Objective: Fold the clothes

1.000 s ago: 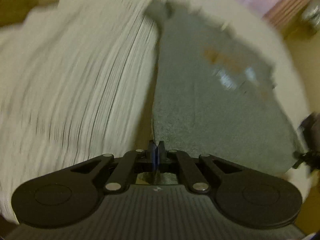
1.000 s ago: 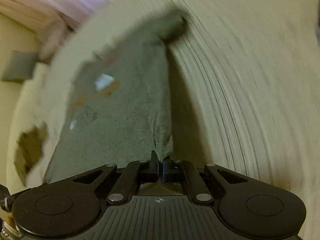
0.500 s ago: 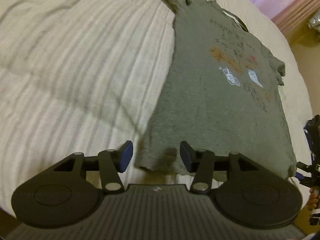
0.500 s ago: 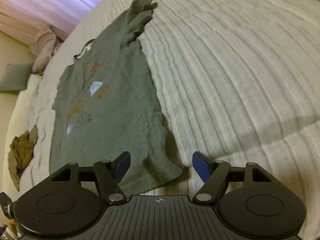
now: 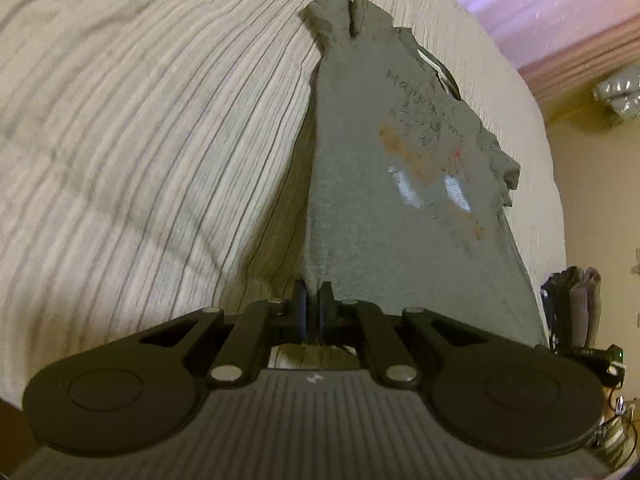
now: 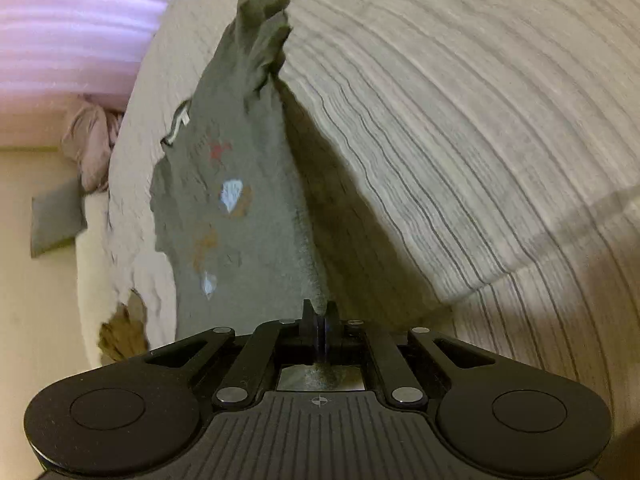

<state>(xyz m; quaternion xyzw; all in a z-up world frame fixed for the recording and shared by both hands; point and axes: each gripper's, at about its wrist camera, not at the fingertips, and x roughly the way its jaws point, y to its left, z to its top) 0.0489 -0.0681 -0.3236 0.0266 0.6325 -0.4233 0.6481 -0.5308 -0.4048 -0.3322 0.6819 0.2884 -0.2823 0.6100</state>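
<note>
Left gripper (image 5: 313, 305) and right gripper (image 6: 320, 317), each clenched on 1 hem corner at lower centre, lift the grey T-shirt (image 5: 404, 216) off the striped bedspread (image 5: 160, 140) for folding.

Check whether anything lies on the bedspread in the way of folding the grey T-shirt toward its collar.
Nothing visible does. Both tongs, left and right, are shut on the grey T-shirt at its hem corners. The striped bedspread beside it is bare; a brown garment lies off to the side.
</note>
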